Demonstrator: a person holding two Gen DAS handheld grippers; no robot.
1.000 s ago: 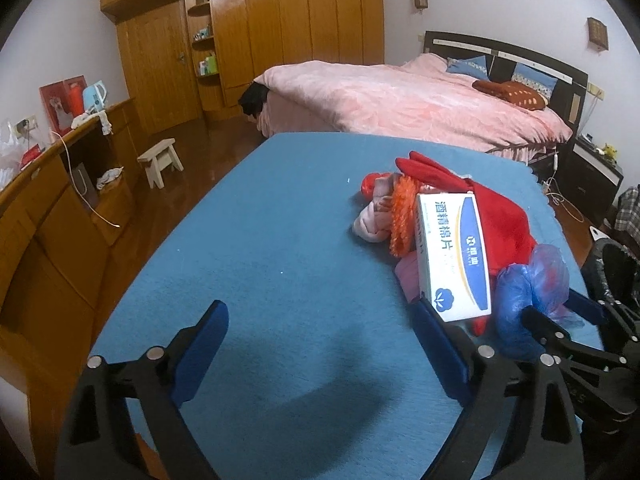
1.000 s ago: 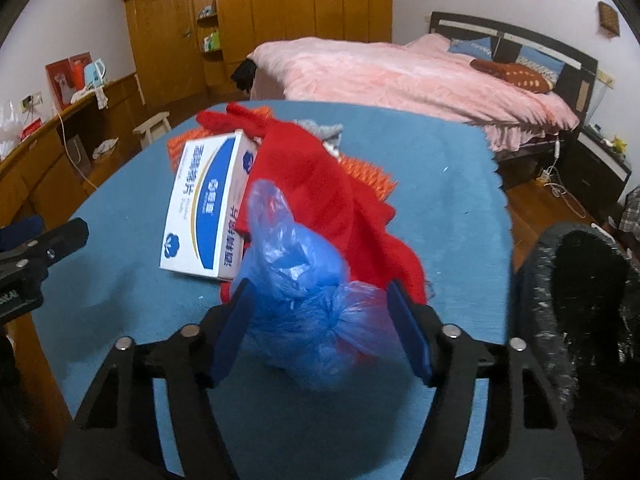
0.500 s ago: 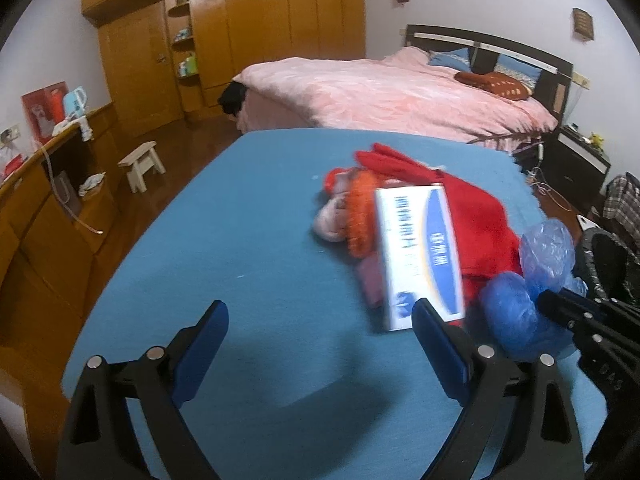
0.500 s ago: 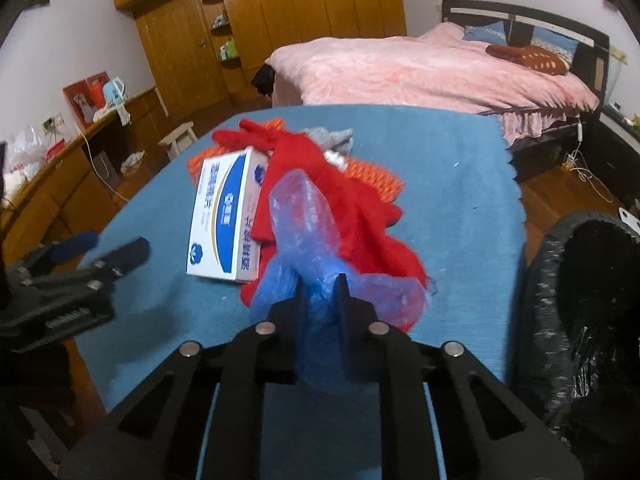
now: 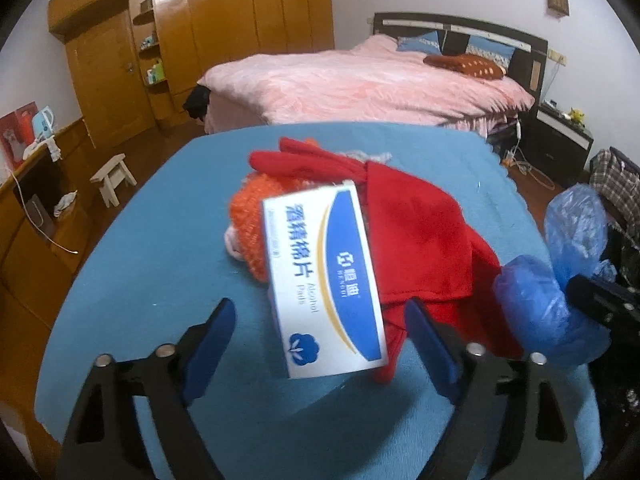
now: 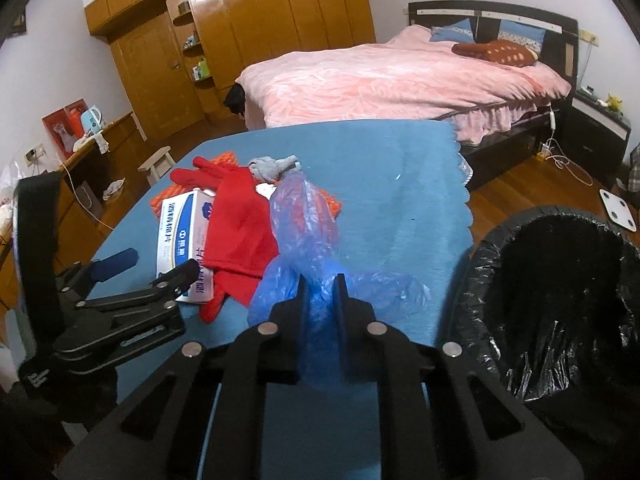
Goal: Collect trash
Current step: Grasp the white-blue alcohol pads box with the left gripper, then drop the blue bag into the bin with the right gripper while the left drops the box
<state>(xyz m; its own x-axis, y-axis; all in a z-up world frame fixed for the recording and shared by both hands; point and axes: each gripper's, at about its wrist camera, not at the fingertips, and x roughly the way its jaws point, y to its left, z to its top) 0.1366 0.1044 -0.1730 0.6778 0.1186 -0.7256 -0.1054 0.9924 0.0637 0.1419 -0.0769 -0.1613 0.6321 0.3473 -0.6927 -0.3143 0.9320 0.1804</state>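
Observation:
A white and blue box of alcohol pads (image 5: 324,280) lies on the blue-covered table (image 5: 160,264), leaning on a red glove-like cloth (image 5: 420,232) and an orange fuzzy thing (image 5: 248,216). My left gripper (image 5: 320,340) straddles the near end of the box. Its jaws are closing, with a gap still showing between each blue pad and the box. My right gripper (image 6: 322,284) is shut on a crumpled blue plastic bag (image 6: 304,232) and holds it just above the cloth. From the left wrist view that bag (image 5: 552,300) hangs at the right edge.
A bin with a black liner (image 6: 476,300) stands open by the table's right edge. A grey sock (image 6: 272,166) lies behind the red cloth. Beyond are a pink bed (image 6: 400,80), a wooden wardrobe (image 6: 240,32), a small stool (image 5: 114,174) and a sideboard (image 5: 24,216) on the left.
My right gripper closed on the blue bag and carried it up and right, toward the bin. My left gripper moved in over the box, and its jaws have narrowed.

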